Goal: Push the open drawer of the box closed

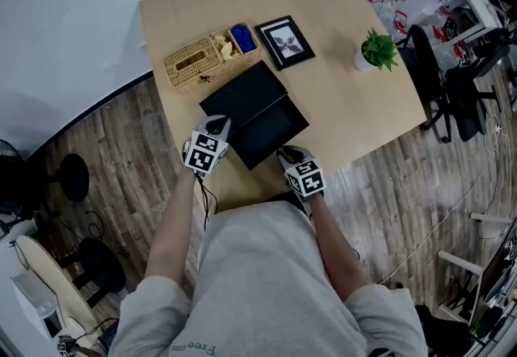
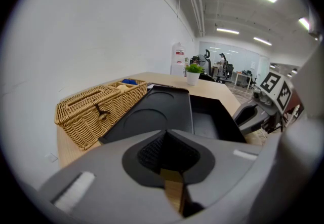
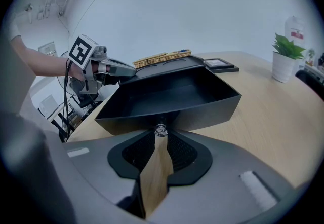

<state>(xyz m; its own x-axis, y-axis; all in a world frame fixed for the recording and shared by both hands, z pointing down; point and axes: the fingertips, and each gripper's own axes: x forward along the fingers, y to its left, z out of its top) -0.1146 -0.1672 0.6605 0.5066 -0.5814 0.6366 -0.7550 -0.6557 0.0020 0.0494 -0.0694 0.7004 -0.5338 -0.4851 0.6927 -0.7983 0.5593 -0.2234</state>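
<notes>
The right gripper [image 3: 161,137] has its jaws drawn together with only a thin wedge of gap between them. Their tips sit right at the small clear knob [image 3: 161,130] on the front of the drawer [image 3: 172,94], though whether they pinch the knob or only touch it is unclear. In the head view this gripper [image 1: 287,156] sits at lower centre, at the drawer's [image 1: 271,131] near edge. The left gripper [image 2: 167,134] is likewise closed and holds nothing. It rests [image 1: 216,125] at the near left corner of the black box [image 1: 242,93], whose lid shows round recesses in the left gripper view [image 2: 157,111]. The drawer stands pulled well out of the box toward the person, its inside dark and bare [image 2: 212,121]. The box lies at the middle of the pale wooden table [image 1: 347,105]. Just behind it, toward the upper left of the frame, is a wicker basket [image 1: 194,59], with a framed picture [image 1: 284,42] to its right. A potted plant [image 1: 376,50] stands well apart at the table's right edge.
</notes>
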